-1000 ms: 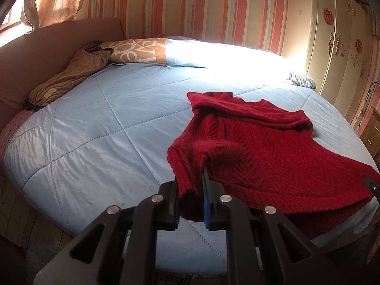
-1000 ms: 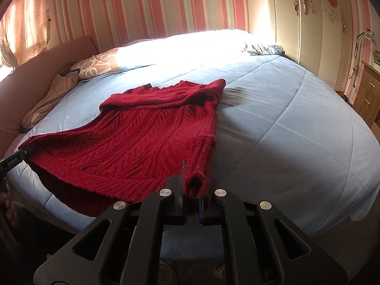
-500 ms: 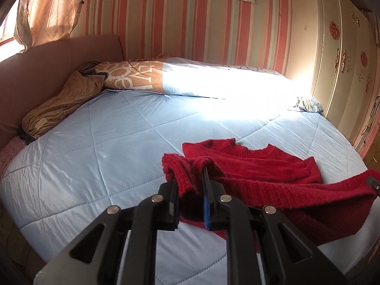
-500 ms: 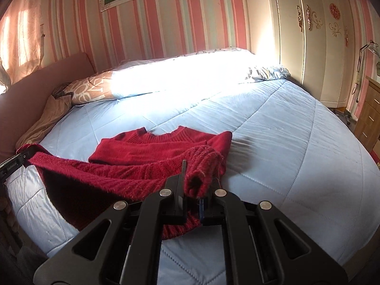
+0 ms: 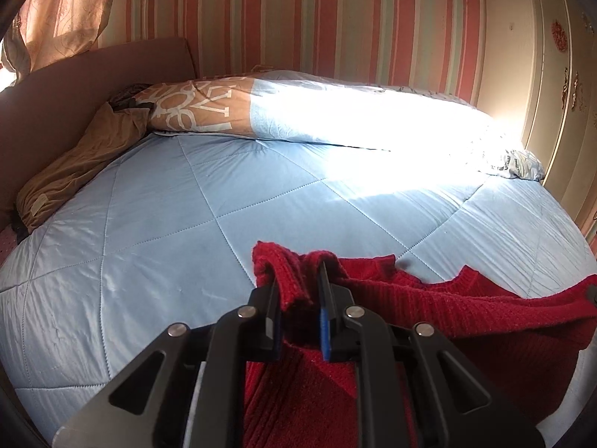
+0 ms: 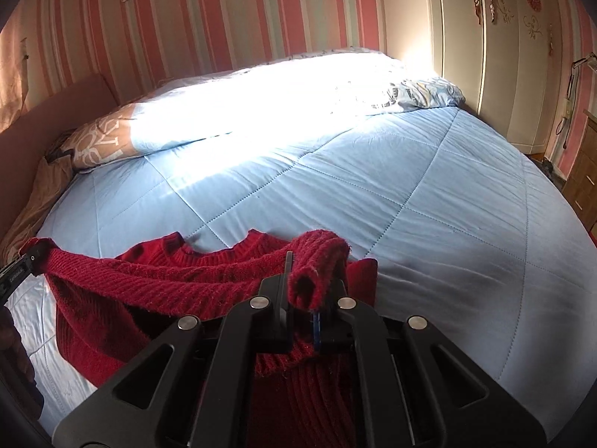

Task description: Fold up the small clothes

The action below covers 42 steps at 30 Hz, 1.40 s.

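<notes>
**Red sweater held at both ends over a blue quilted bed**

A red knitted sweater point(image 5: 466, 310) hangs stretched between two hand-held tools above the near edge of a bed covered with a light blue quilted bedspread point(image 5: 186, 231). The left tool point(image 5: 298, 291) is clamped on a bunched fold of the ribbed knit, the cloth pinched between its two black fingers; the right tool point(image 6: 309, 283) grips another rolled-up part of the garment point(image 6: 179, 283) the same way, the fabric standing up in a loop above its tips. Between the two grips the sweater sags in a shallow curve, its lower part draped over the front of the bed and its neckline (the scalloped edge seen from the right wrist) lying on the bedspread point(image 6: 373, 194). In the right wrist view the left tool's tip shows at the far left edge, holding the other end of the cloth.

Strong sunlight washes out a long pillow point(image 5: 231, 108) with brown and white lettering at the head of the bed. A brown cloth point(image 5: 74, 164) lies bunched along the left side, against a pink headboard point(image 5: 74, 86). Striped pink wallpaper point(image 5: 335, 18) and a cream wardrobe point(image 6: 503, 37) with ornamental motifs stand behind.
</notes>
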Each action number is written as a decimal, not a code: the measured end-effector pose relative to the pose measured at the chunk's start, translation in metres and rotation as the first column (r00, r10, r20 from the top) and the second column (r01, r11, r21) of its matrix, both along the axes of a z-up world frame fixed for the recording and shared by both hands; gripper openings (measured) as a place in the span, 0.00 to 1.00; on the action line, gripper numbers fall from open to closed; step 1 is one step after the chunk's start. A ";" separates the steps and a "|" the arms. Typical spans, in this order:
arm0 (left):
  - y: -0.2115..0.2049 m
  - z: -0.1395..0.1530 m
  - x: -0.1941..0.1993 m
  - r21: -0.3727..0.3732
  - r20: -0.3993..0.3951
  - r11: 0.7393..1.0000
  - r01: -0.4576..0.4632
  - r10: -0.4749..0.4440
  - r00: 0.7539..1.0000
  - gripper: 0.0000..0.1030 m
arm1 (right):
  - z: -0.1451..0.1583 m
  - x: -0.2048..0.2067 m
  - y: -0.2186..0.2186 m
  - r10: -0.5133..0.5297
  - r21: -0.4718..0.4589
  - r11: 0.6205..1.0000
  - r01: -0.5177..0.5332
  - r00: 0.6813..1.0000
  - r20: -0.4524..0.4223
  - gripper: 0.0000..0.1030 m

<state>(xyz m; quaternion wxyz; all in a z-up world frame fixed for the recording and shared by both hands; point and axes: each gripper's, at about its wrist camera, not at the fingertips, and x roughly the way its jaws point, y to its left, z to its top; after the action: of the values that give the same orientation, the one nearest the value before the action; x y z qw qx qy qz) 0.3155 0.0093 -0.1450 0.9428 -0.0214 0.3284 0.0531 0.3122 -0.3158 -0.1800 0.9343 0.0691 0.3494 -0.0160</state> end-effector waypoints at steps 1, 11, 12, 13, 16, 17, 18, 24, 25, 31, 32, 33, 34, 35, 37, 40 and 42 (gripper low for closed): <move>-0.002 -0.006 0.010 0.005 -0.009 1.000 -0.002 0.002 1.000 0.15 | -0.006 0.010 0.001 -0.004 -0.003 1.000 0.004 1.000 -0.018 0.07; -0.001 -0.062 0.085 0.088 -0.081 0.993 -0.079 0.086 0.993 0.49 | -0.065 0.093 -0.003 -0.050 0.003 0.999 0.051 0.990 -0.130 0.45; 0.002 -0.065 0.092 0.099 -0.084 0.991 -0.093 0.101 0.991 0.57 | -0.066 0.099 -0.004 -0.072 -0.013 0.997 0.071 0.989 -0.128 0.67; 0.006 -0.068 0.099 0.094 -0.107 0.991 -0.097 0.106 0.989 0.70 | -0.066 0.102 -0.007 -0.087 -0.011 0.996 0.087 0.989 -0.120 0.81; 0.018 -0.063 0.105 0.091 -0.082 0.989 -0.116 0.124 0.989 0.69 | -0.059 0.108 -0.013 -0.095 0.009 0.995 0.096 0.991 -0.093 0.82; 0.021 -0.061 0.104 0.090 -0.078 0.990 -0.113 0.120 0.990 0.70 | -0.054 0.106 -0.013 -0.090 0.006 0.996 0.090 0.993 -0.080 0.82; 0.023 -0.059 0.103 0.078 -0.080 0.992 -0.104 0.110 0.991 0.70 | -0.049 0.102 -0.013 -0.071 0.011 0.997 0.072 0.995 -0.064 0.82; 0.018 -0.042 0.078 0.068 -0.073 0.998 0.015 -0.010 0.997 0.69 | -0.030 0.077 0.009 0.117 0.009 0.993 -0.117 0.989 -0.090 0.72; 0.015 -0.039 0.073 0.074 -0.067 0.997 0.032 -0.027 0.997 0.69 | -0.031 0.076 0.013 0.138 0.018 0.990 -0.137 0.984 -0.110 0.67; 0.026 -0.029 0.055 0.057 -0.052 0.998 0.023 -0.020 0.998 0.70 | -0.042 0.080 0.062 0.243 0.020 0.970 -0.244 0.952 -0.185 0.60; 0.029 -0.028 0.054 0.059 -0.048 0.998 0.020 -0.017 0.999 0.70 | -0.044 0.083 0.071 0.255 0.011 0.966 -0.258 0.947 -0.194 0.58; 0.033 -0.028 0.054 0.063 -0.049 0.998 0.019 -0.016 0.999 0.70 | -0.047 0.087 0.079 0.259 0.001 0.964 -0.265 0.943 -0.209 0.55; 0.035 -0.028 0.054 0.064 -0.050 0.998 0.018 -0.015 0.999 0.70 | -0.052 0.092 0.086 0.260 0.004 0.964 -0.266 0.938 -0.231 0.53; 0.037 -0.028 0.055 0.061 -0.048 0.998 0.019 -0.016 0.999 0.70 | -0.059 0.099 0.090 0.255 0.007 0.965 -0.262 0.932 -0.258 0.52; 0.040 -0.028 0.059 0.052 -0.051 0.998 0.025 -0.023 0.998 0.70 | -0.073 0.109 0.099 0.238 -0.016 0.967 -0.254 0.923 -0.303 0.41; 0.038 -0.029 0.064 0.054 -0.054 0.998 0.038 -0.035 0.998 0.70 | -0.095 0.120 0.104 0.212 -0.055 0.967 -0.247 0.908 -0.362 0.07; 0.038 -0.030 0.066 0.052 -0.057 0.998 0.040 -0.037 0.998 0.70 | -0.095 0.121 0.099 0.197 -0.064 0.970 -0.233 0.916 -0.348 0.06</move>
<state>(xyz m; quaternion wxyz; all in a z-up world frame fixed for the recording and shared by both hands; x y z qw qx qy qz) 0.3815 0.0475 -0.1753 0.9343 0.0115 0.3535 0.0443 0.4335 -0.2166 -0.2752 0.8585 -0.0222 0.5092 0.0572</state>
